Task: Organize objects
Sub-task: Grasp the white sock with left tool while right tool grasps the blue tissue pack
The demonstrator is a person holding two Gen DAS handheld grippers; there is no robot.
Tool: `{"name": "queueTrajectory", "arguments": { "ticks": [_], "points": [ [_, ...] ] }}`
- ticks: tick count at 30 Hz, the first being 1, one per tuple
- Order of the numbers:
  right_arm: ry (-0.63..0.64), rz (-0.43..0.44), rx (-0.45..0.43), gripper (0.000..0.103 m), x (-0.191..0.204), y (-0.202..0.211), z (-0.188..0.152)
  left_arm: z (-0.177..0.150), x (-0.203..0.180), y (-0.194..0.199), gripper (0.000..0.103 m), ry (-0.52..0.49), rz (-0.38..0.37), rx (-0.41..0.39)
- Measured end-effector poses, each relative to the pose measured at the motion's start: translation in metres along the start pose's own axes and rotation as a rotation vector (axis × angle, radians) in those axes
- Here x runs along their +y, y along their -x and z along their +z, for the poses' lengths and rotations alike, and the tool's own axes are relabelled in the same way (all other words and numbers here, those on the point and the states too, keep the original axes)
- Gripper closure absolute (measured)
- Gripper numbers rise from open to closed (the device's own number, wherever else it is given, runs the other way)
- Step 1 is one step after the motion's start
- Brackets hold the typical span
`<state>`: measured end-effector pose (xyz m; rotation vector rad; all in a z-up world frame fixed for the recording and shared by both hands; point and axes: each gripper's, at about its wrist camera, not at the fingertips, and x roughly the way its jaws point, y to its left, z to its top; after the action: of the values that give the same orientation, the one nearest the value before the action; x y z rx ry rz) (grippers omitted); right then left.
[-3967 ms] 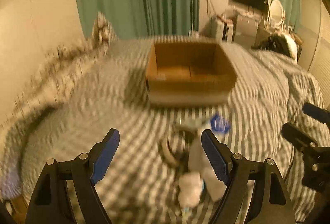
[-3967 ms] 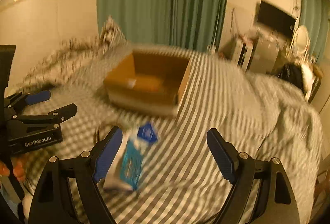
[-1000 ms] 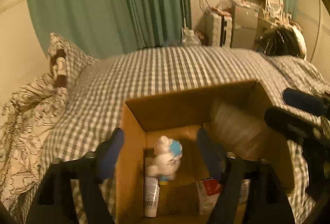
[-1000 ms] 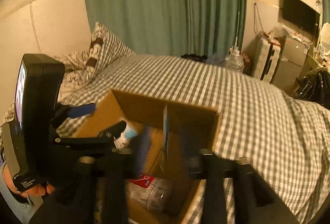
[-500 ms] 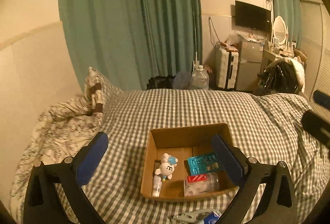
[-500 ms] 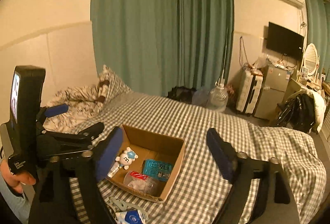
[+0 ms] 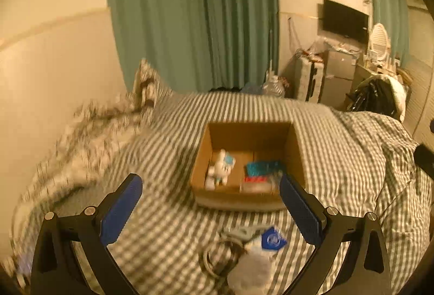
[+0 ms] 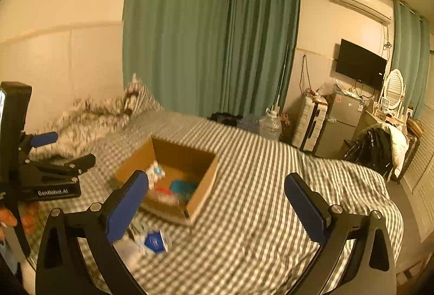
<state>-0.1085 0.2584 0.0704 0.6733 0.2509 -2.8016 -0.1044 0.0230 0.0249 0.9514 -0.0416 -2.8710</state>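
open cardboard box (image 7: 245, 197) on bed, toy (image 7: 221, 168), packets inside

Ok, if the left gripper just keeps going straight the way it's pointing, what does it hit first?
Probably the cardboard box on the checked bed cover: its near wall sits centred between the open left gripper fingers. Blur makes depth uncertain.

The cardboard box (image 7: 248, 198) sits on the bed (image 7: 339, 159), holding a toy figure (image 7: 221, 168) at its left and packets (image 7: 261, 167) at right, with a pouch (image 7: 253, 265) and ring (image 7: 214, 258) lying before it.
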Motion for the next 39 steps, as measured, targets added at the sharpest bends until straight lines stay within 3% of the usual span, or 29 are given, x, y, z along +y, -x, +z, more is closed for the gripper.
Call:
{"name": "queueTrajectory", "arguments": {
  "ticks": [5, 13, 18, 19, 22, 26, 30, 34, 39],
  "points": [
    [0.03, -0.003, 0.078, 0.002, 0.012, -0.027, -0.054, -0.055, -0.004, -0.027, 0.0, 0.041, 0.026, 0.076],
    [-0.04, 0.027, 0.219, 0.002, 0.027, -0.091, -0.137, -0.147, -0.044, -0.074, 0.0, -0.081, 0.019, 0.223],
    [-0.091, 0.034, 0.292, 0.002, 0.027, -0.107, -0.165, -0.172, -0.061, -0.087, 0.0, -0.13, -0.005, 0.264],
    [-0.091, 0.032, 0.293, 0.002, 0.028, -0.108, -0.166, -0.176, -0.065, -0.089, 0.003, -0.146, -0.014, 0.264],
    [-0.095, 0.033, 0.288, 0.002, 0.029, -0.107, -0.166, -0.187, -0.069, -0.1, 0.038, -0.167, -0.046, 0.316],
    [-0.079, 0.032, 0.294, 0.002, 0.033, -0.108, -0.167, -0.18, -0.057, -0.094, 0.052, -0.136, -0.107, 0.328],
    [-0.048, 0.051, 0.304, 0.002, 0.043, -0.115, -0.165, -0.149, -0.034, -0.077, 0.052, -0.074, -0.143, 0.271],
    [0.03, 0.088, 0.307, 0.002, 0.069, -0.126, -0.158, -0.124, -0.009, -0.077, 0.052, -0.033, -0.124, 0.242],
    [0.132, 0.142, 0.351, 0.002, 0.109, -0.152, -0.158, -0.12, 0.015, -0.089, 0.052, -0.018, -0.075, 0.251]
  ]
}}
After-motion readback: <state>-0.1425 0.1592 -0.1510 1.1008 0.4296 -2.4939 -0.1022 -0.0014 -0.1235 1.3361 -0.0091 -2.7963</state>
